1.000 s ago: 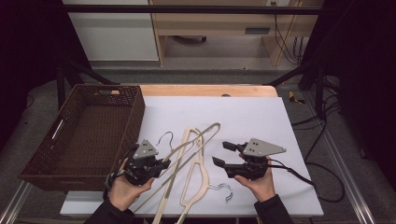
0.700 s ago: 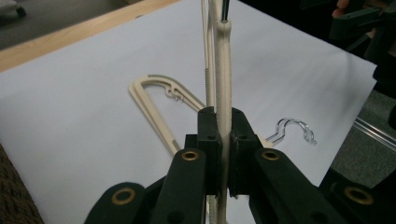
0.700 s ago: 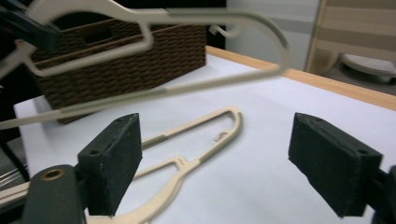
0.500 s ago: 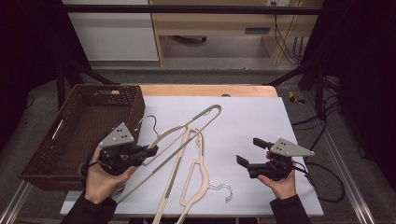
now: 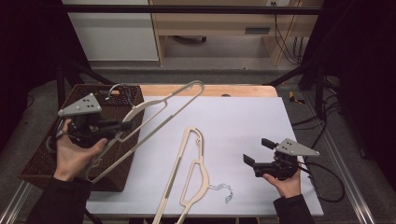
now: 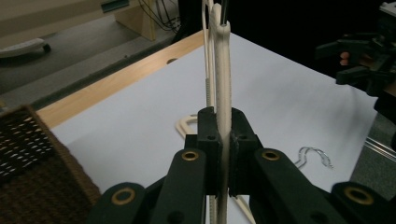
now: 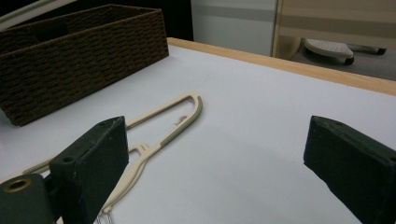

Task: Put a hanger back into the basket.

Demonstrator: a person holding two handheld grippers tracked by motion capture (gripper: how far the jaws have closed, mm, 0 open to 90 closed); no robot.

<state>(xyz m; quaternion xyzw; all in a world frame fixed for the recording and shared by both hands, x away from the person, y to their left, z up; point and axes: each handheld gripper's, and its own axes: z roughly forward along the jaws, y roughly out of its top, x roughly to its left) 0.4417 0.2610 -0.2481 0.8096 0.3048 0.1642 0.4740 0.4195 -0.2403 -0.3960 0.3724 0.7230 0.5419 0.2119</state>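
My left gripper (image 5: 123, 127) is shut on a cream plastic hanger (image 5: 163, 100) and holds it in the air over the basket's right side, tilted, with its metal hook (image 5: 116, 88) up and to the left. In the left gripper view the jaws (image 6: 223, 121) pinch the hanger's bar (image 6: 222, 56). A second cream hanger (image 5: 194, 163) lies flat on the white table top, also in the right gripper view (image 7: 173, 119). My right gripper (image 5: 257, 150) hovers low at the right; its jaws have just been opening, and nothing is between them (image 7: 224, 154).
A dark wicker basket (image 5: 42, 154) stands at the table's left edge, seen too in the right gripper view (image 7: 84, 46). The white board (image 5: 243, 116) has a wooden strip (image 5: 224, 89) along its far edge. A cable (image 5: 327, 182) trails off the right side.
The left gripper has carried its hanger up and to the left, over the basket. The right gripper has drawn back to the right, away from the lying hanger, and its jaws have opened wider.
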